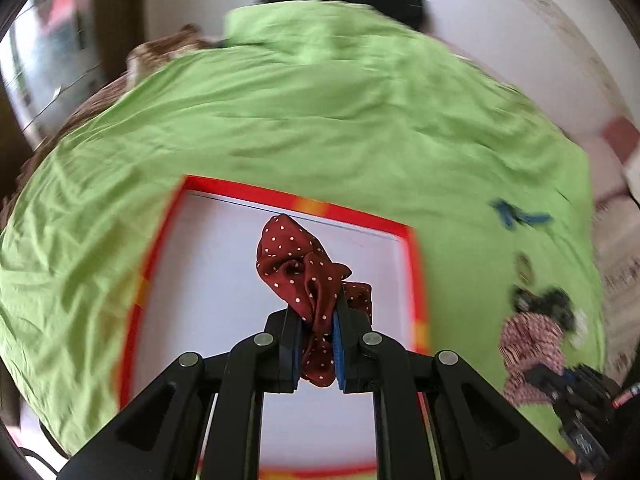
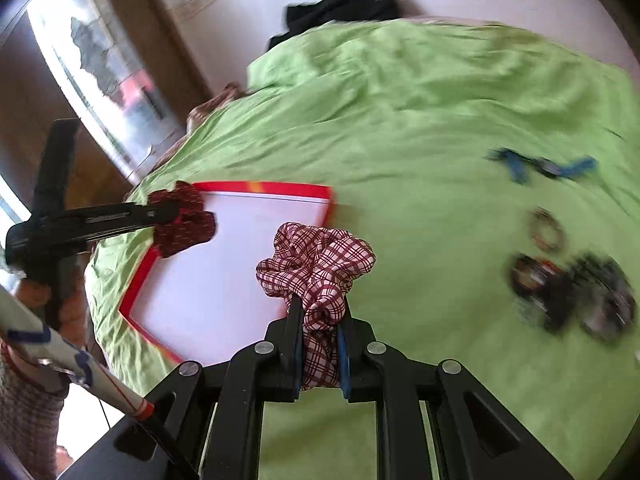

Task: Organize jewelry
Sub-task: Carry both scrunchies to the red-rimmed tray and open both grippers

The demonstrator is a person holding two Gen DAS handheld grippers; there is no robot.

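Note:
My left gripper [image 1: 316, 320] is shut on a dark red polka-dot scrunchie [image 1: 298, 264], held above a white tray with a red rim [image 1: 288, 198]. In the right wrist view the same left gripper [image 2: 168, 212] shows at the tray's far left corner with the dotted scrunchie [image 2: 184, 224] in it. My right gripper [image 2: 320, 312] is shut on a red-and-white checked scrunchie [image 2: 316, 264], hanging just off the tray's [image 2: 132, 292] right side over the green sheet [image 2: 420, 128]. That checked scrunchie [image 1: 528, 344] and the right gripper [image 1: 536, 376] appear at the right edge of the left wrist view.
Blue hair clips [image 2: 536, 166], a thin ring-shaped band [image 2: 546, 232] and a blurred heap of dark hair ties [image 2: 572, 296] lie on the sheet to the right. A black garment [image 2: 344, 8] sits at the far end. A person's hand and sleeve [image 2: 36, 300] hold the left gripper.

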